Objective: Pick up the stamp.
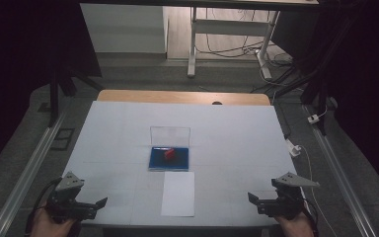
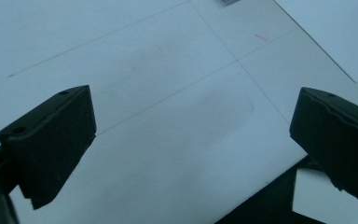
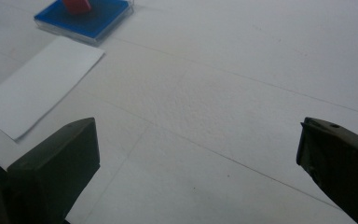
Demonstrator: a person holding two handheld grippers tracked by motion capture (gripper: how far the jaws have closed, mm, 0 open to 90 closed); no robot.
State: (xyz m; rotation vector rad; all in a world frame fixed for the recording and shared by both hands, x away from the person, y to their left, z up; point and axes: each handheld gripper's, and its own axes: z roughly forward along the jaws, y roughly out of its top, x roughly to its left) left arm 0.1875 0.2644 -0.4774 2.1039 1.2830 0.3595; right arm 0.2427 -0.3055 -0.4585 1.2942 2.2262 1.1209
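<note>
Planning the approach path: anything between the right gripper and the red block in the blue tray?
Nothing visible. The right gripper, jaws open, sits at the table's near right edge; bare white table surface runs up to the blue tray holding the red block. The white paper sheet lies flat, left of that line.

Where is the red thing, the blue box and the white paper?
red thing [image 1: 169, 154], high view, on its top face.
blue box [image 1: 158, 160], high view, on its bare blue floor left of the red thing.
white paper [image 1: 178, 193], high view, on the middle of the sheet.
</note>
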